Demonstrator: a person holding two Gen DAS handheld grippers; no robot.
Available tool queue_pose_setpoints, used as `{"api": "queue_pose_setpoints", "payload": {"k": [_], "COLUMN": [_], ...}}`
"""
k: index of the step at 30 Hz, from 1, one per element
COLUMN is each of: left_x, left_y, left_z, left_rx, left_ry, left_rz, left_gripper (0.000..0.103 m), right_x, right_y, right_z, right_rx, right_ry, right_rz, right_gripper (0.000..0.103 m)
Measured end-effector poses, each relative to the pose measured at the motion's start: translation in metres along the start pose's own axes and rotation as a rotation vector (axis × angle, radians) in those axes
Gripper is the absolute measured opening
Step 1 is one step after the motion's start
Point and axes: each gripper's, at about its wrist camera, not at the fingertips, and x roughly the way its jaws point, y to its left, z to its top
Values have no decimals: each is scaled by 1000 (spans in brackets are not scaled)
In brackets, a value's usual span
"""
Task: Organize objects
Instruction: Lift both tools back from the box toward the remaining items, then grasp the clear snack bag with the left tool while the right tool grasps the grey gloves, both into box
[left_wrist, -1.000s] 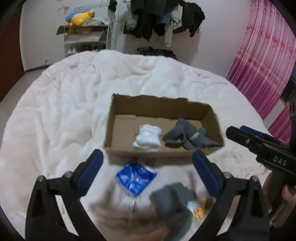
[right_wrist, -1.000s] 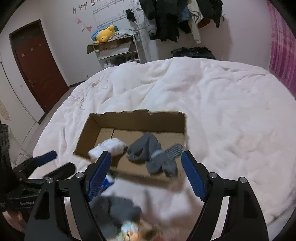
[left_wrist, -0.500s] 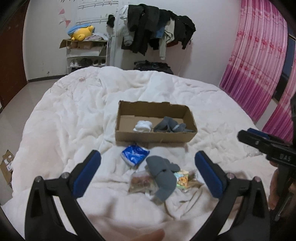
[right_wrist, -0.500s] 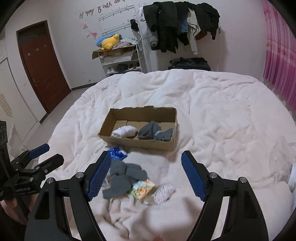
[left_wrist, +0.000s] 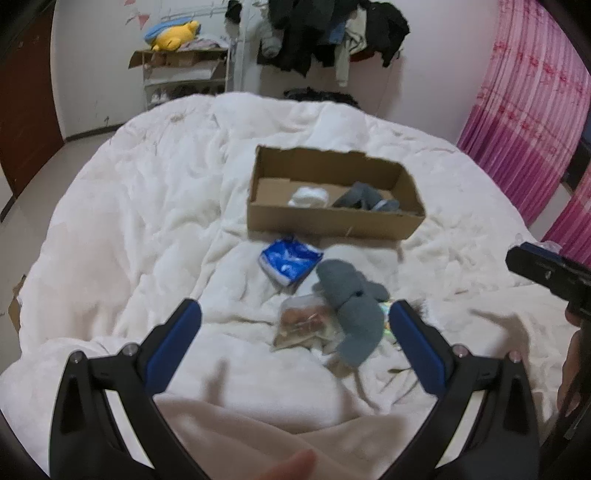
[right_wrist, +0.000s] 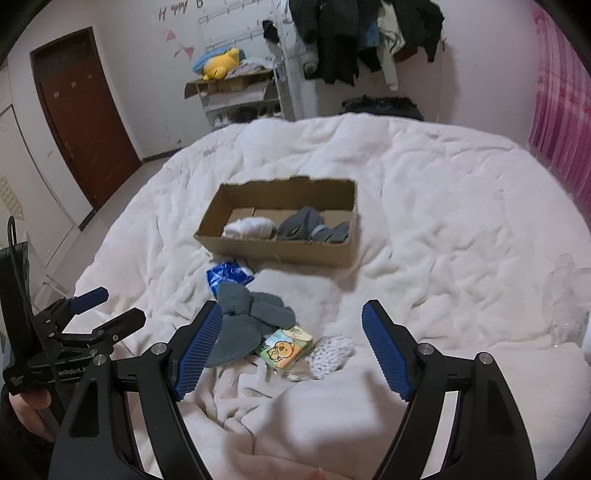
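Note:
A cardboard box (left_wrist: 332, 221) (right_wrist: 280, 254) lies on the white bed and holds a white sock (left_wrist: 308, 196) (right_wrist: 249, 227) and grey socks (left_wrist: 364, 199) (right_wrist: 312, 229). In front of it lie a blue packet (left_wrist: 290, 260) (right_wrist: 227, 275), a grey sock pile (left_wrist: 354, 306) (right_wrist: 243, 321), a clear snack bag (left_wrist: 303, 328), a cartoon packet (right_wrist: 282, 347) and a white bundle (right_wrist: 330, 354). My left gripper (left_wrist: 295, 332) (right_wrist: 107, 308) is open and empty, near the pile. My right gripper (right_wrist: 293, 345) (left_wrist: 532, 258) is open and empty above the packets.
The bed quilt (right_wrist: 443, 229) is rumpled. A clothes rack (right_wrist: 354, 40) and a shelf with a yellow plush toy (right_wrist: 218, 66) stand at the back wall. A brown door (right_wrist: 81, 110) is at the left, pink curtains (left_wrist: 524, 110) at the right.
Both grippers have pulled back from the box toward the near side of the bed; the loose pile now sits between the fingers. Both stay open.

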Motion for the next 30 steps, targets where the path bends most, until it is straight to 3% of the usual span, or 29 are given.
{"api": "queue_pose_setpoints", "payload": {"k": [16,19,24,30], "left_x": [85,102,108,116], "left_y": [35,40,35,27], "left_z": [-18,-22,-23,-22], "left_rx": [-98,-124,-104,-81], "left_ry": [165,220,223,250], "left_rz": [-18,-26,-54,-78], "left_gripper": [102,98,97,97], "right_x": [129,149,178,167], "right_y": [39,44,42,33], "right_z": [-8,-9,-16,-15], "right_rx": [-91,-103,-79,-24], "right_ry": [211,253,328,302], "right_rz": [118,140,194,262], "right_gripper": [79,69,54,30]}}
